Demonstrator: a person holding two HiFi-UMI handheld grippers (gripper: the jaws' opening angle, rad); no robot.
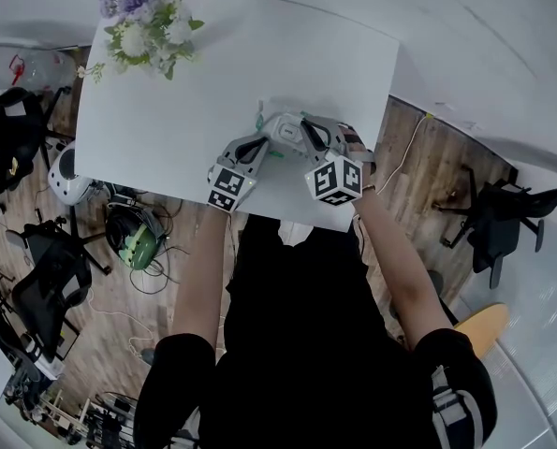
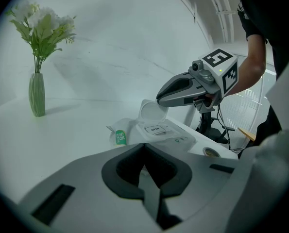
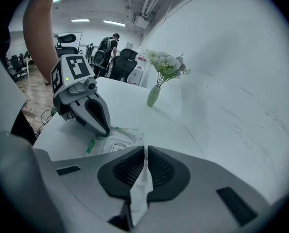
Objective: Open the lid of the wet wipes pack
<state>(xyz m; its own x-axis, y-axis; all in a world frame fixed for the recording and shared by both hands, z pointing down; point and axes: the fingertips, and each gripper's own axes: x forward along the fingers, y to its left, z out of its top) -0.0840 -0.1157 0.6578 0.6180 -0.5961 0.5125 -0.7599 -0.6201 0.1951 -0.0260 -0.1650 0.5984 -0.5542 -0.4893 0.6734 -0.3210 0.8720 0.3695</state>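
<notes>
The white wet wipes pack (image 2: 156, 130) lies near the table's front edge, with a green label at its end (image 2: 120, 137). Its round lid (image 2: 150, 109) stands open and upright. My right gripper (image 3: 145, 152) has the lid's thin white edge (image 3: 140, 178) between its pads, and from the left gripper view its tip (image 2: 160, 100) sits at the lid's top. My left gripper (image 2: 144, 147) is shut, with the pack's near end running in under its jaws. From the right gripper view its tip (image 3: 104, 130) rests on the pack (image 3: 117, 144). From above, both grippers meet over the pack (image 1: 283, 131).
A green vase of flowers (image 1: 147, 17) stands at the far left corner of the white table (image 1: 166, 129). A white wall runs along the table's far side. Office chairs (image 1: 35, 279) and cables sit on the wooden floor. A person (image 3: 108, 45) stands far back.
</notes>
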